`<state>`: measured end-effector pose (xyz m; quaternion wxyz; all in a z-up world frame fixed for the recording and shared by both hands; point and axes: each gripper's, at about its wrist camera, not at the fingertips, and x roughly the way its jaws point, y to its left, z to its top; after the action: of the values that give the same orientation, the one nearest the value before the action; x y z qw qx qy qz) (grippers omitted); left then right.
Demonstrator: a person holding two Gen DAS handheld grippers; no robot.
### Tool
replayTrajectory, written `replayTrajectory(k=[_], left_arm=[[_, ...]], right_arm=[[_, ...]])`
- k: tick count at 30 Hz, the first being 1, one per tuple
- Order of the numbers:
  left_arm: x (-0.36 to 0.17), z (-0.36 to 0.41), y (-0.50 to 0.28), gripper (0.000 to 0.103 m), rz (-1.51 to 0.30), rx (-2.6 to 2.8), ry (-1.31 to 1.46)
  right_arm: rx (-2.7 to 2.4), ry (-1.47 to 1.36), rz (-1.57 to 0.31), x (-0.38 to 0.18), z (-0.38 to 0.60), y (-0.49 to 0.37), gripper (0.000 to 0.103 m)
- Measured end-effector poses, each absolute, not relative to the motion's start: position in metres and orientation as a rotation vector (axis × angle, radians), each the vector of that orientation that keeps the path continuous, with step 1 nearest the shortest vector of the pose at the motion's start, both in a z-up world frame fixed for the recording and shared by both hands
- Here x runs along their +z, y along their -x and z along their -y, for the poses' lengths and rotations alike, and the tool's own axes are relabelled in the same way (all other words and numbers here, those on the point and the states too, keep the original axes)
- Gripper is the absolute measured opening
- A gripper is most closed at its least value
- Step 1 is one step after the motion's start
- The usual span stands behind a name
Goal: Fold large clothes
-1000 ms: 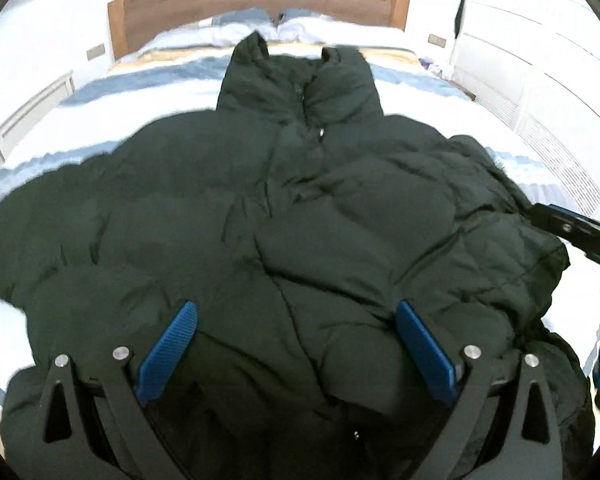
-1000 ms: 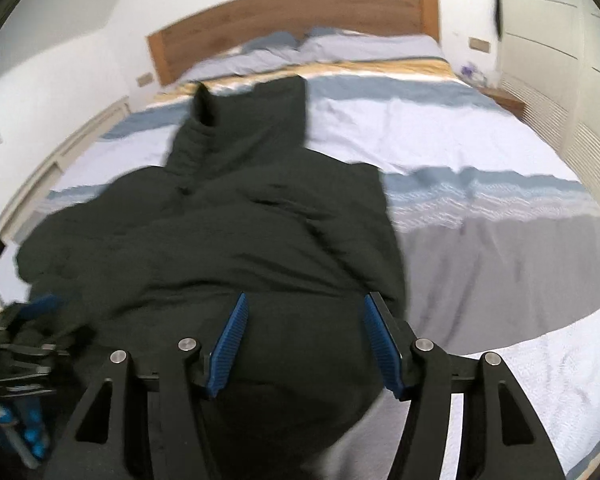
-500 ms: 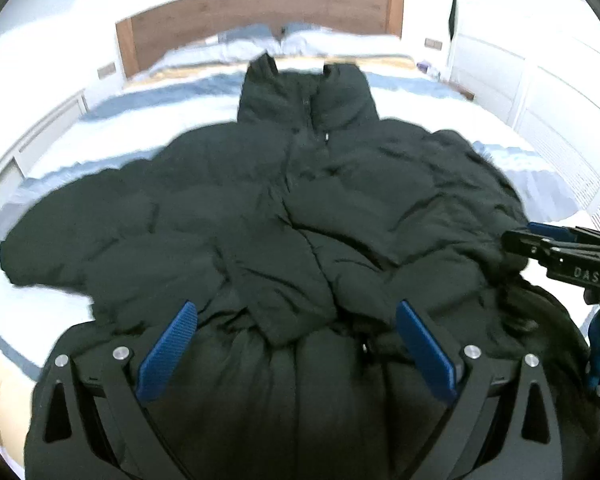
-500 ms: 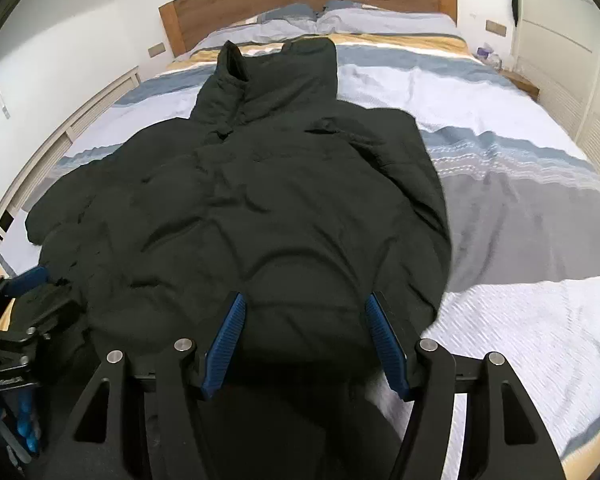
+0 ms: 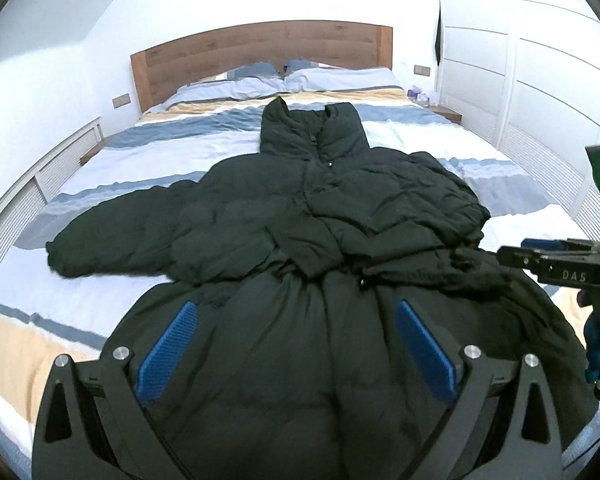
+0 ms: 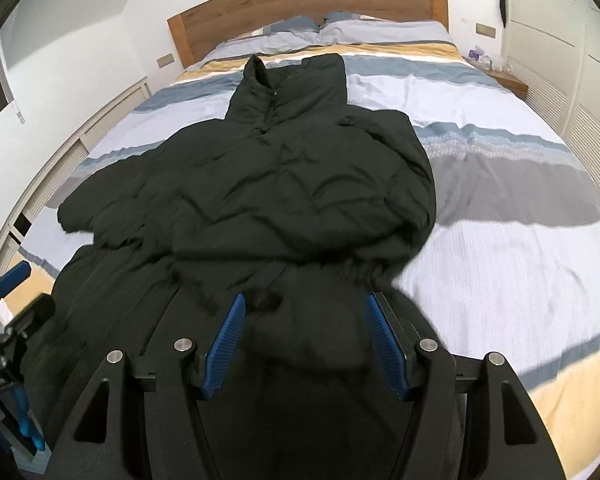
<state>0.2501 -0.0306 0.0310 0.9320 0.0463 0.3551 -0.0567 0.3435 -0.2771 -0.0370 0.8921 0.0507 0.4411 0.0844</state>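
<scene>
Right, both grippers sit at the hem end of the black puffer jacket point(image 5: 320, 216), which lies face up on the striped bed point(image 6: 500, 152), collar toward the headboard point(image 5: 260, 48). Left gripper point(image 5: 296, 352) has its jaws spread wide, with hem fabric bulging up between the blue pads point(image 5: 168, 356) but nothing pinched. Right gripper point(image 6: 304, 340) likewise spread, fabric mounded between its fingers, no clamp.

Looks like the right side and sleeve are already folded in over the chest; the left sleeve point(image 5: 112, 236) lies out flat toward the bed's left edge.

My read: the hem droops off the foot of the bed, so either the sleeve or a bottom-up fold comes next. For either:
- bite deep, puffer fill is slippery and springs back
- grab both layers at matched points so the fold line stays straight
- lift, carry over, press down before letting go

Obstacles: none on the bed except pillows point(image 6: 340, 28) well beyond the collar. Nightstand point(image 6: 508, 80) and wardrobe point(image 5: 520, 80) are well apart.
</scene>
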Motion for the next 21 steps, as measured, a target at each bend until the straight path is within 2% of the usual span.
replayTrajectory(k=[12,21], left_arm=[[0.06,-0.009,-0.189,0.101,-0.623,-0.107,-0.087],[0.056,-0.046,-0.172,0.101,-0.65,-0.088,-0.083]], right_arm=[[0.148,-0.13,-0.905,-0.021,0.262,-0.27,0.062],[0.124,-0.12,-0.89,-0.012,0.248,-0.241,0.062]])
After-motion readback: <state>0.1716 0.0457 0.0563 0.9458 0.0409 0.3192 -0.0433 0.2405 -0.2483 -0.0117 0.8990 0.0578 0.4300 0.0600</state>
